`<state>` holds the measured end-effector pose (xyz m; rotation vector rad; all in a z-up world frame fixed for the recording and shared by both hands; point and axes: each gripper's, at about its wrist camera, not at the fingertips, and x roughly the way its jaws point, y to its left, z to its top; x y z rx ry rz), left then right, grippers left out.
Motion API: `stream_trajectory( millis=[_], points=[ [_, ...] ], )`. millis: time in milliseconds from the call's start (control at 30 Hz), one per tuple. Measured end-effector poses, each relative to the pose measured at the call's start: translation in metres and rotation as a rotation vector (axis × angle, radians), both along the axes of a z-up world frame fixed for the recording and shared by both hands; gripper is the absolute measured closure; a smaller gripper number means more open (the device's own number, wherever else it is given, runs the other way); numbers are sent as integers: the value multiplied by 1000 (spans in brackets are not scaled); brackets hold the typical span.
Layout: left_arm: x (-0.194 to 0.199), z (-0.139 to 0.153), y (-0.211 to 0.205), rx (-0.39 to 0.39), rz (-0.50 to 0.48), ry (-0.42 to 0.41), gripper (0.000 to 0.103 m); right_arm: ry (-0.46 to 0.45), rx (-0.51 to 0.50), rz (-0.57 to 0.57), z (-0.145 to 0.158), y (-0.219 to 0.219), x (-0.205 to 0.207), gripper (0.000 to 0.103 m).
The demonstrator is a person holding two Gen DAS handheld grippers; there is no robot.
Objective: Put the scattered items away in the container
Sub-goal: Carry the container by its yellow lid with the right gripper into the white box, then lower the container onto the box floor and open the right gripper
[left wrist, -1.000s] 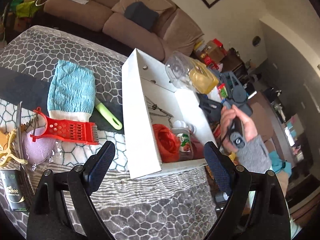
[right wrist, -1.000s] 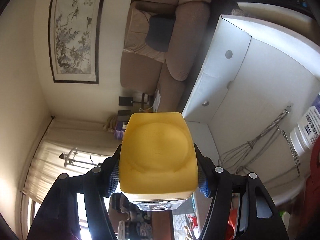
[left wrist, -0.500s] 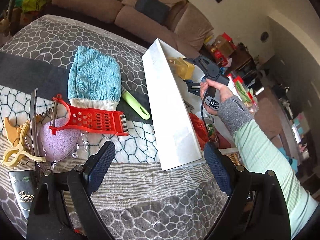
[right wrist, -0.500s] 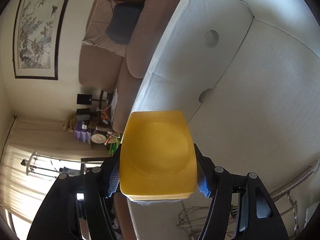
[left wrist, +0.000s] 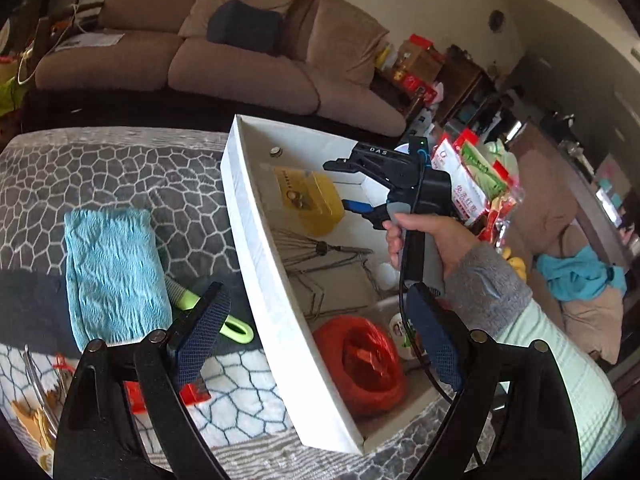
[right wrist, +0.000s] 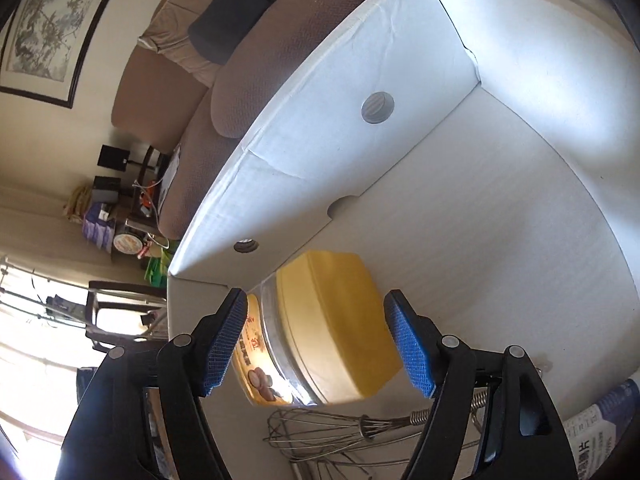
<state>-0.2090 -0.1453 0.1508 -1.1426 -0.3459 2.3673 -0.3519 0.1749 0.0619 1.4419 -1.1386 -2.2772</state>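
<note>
The white cardboard box (left wrist: pixel 256 240) stands on the patterned cloth. A clear jar with a yellow lid (right wrist: pixel 332 320) lies on its side on the box floor near the far wall (right wrist: pixel 360 140). My right gripper (right wrist: pixel 315 300) straddles the jar; its jaws are opening and the blue pads stand off the lid on both sides. The left wrist view shows the same jar (left wrist: pixel 316 196) with the right gripper (left wrist: pixel 346 186) just behind it. My left gripper (left wrist: pixel 318 300) hovers open over the box's near wall with nothing between its fingers.
In the box lie a wire whisk (left wrist: pixel 316 248), a red net bundle (left wrist: pixel 360 360), a small jar (left wrist: pixel 400 332) and a white bottle (right wrist: pixel 600 424). On the cloth to the left lie a blue knitted mitt (left wrist: pixel 112 272), a green-handled tool (left wrist: pixel 236 326) and a red grater (left wrist: pixel 192 394).
The right gripper carried the jar down into the box and its pads have come off the lid; the jar now lies on its side. The left gripper swung towards the box.
</note>
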Motion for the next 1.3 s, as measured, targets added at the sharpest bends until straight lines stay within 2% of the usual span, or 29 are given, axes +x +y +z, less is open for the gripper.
stream_trajectory(
  millis=[167, 367, 433, 567, 800, 967, 1067, 1167, 1233, 1300],
  points=[
    [-36, -6, 27, -115, 38, 25, 14, 32, 65, 91, 14, -6, 5, 29],
    [-58, -30, 46, -210, 52, 11, 14, -31, 82, 130, 8, -13, 5, 29],
    [-61, -35, 50, -217, 44, 1, 14, -58, 85, 139, 2, -13, 4, 29],
    [-64, -41, 52, -208, 37, -19, 14, -67, 11, 119, -3, -16, 0, 29],
    [-71, -38, 49, -210, 34, -16, 14, -58, 7, 122, -2, -36, -15, 29],
    [-77, -32, 26, -159, 66, -30, 14, -45, 26, 100, -1, -45, -25, 28],
    [-77, -34, 15, -180, 72, -36, 14, -61, 20, 103, -1, -42, -28, 28],
    [-73, -35, 10, -190, 68, -35, 14, -51, 124, 153, 12, -38, -22, 28],
    [-69, -37, 9, -195, 60, -37, 14, -47, 119, 216, 18, -38, -14, 28],
    [-65, -39, 10, -204, 51, -38, 14, -43, 162, 293, 26, -46, -6, 28]
  ],
)
